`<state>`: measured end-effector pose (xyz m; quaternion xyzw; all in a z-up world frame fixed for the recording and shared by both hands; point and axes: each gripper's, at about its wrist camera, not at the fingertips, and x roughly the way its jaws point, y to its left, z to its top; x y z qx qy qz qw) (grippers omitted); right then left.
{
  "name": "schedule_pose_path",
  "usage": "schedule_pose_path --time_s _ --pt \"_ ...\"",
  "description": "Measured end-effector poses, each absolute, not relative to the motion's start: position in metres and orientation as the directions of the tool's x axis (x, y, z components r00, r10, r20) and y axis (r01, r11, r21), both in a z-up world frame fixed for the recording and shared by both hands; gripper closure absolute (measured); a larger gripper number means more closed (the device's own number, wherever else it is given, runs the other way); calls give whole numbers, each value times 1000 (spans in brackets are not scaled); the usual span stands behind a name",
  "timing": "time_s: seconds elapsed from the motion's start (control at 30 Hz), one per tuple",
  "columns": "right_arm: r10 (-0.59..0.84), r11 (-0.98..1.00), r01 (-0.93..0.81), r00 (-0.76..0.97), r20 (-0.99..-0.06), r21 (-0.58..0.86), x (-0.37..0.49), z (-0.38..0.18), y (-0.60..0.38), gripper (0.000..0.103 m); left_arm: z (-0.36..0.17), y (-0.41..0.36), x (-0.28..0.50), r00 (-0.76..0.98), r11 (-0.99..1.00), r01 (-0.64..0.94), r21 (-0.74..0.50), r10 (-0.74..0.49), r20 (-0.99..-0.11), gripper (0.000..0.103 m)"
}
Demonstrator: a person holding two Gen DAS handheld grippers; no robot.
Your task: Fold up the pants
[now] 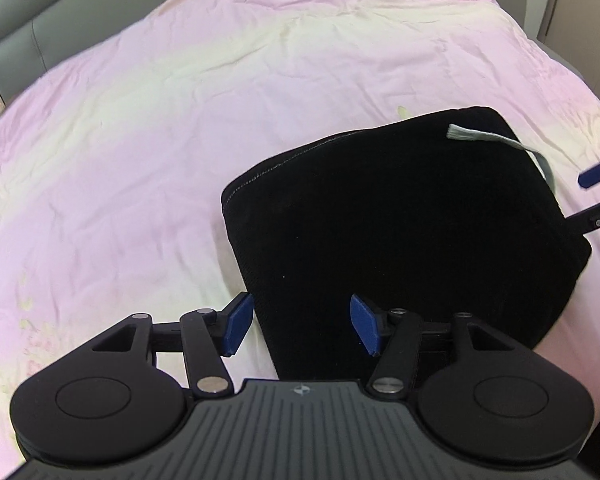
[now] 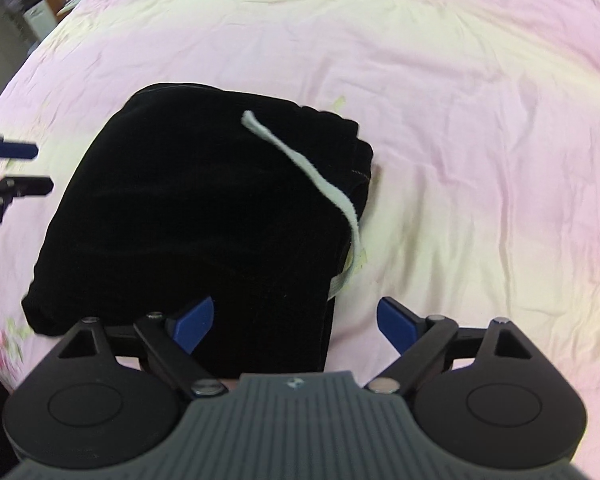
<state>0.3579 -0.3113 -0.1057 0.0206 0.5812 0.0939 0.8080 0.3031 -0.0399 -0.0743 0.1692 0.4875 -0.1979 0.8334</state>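
Pants lie folded into a compact black block on the bed, on a pink and cream sheet. The folding looks essentially done: the cloth is stacked in layers with squared edges and nothing trails loose apart from the white drawstring, which lies across the top and down one side. What could be left is tucking that cord in or smoothing the stack; I judge the task near its end.

The left hand-held gripper hangs over the near edge of the pile, jaws spread apart and holding nothing. The right hand-held gripper is likewise released, jaws wide, with only the near corner of the pile and bare sheet below it. The fabric looks thick, soft and velvety, with a stitched hem visible along one edge.
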Motion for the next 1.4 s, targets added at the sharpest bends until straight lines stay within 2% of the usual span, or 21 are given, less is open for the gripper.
schedule_pose_path --time_s 0.17,0.23,0.33,0.53,0.7,0.77,0.87,1.03,1.17,1.4 --pt "303 949 7 260 -917 315 382 -141 -344 18 -102 5 330 346 915 377 -144 -283 -895 31" --pt "355 924 48 255 -899 379 388 -159 -354 18 -116 25 339 303 912 310 -270 -364 -881 23" --pt "440 875 94 255 -861 475 396 -182 -364 17 -141 45 353 251 876 213 -433 -477 -842 20" --pt "554 782 150 278 -785 605 407 -219 -376 15 -172 59 360 206 812 150 -564 -583 -786 22" --pt "572 761 148 304 -761 631 413 -232 -377 22 -177 54 356 185 795 101 -597 -605 -774 33" --pt "567 763 147 318 -760 630 414 -229 -372 28 -171 46 350 207 824 129 -552 -567 -798 33" --pt "537 789 131 327 -778 600 412 -217 -366 37 -159 41 344 226 846 144 -514 -534 -815 39" --pt "472 835 104 367 -802 540 402 -186 -353 46 -134 31 330 271 877 164 -452 -480 -834 48" --pt "442 847 101 412 -797 522 392 -164 -349 53 -106 27 317 296 889 196 -414 -456 -839 51" --pt "429 862 58 444 -786 503 377 -109 -331 57 -55 32 293 346 895 250 -371 -440 -828 52"
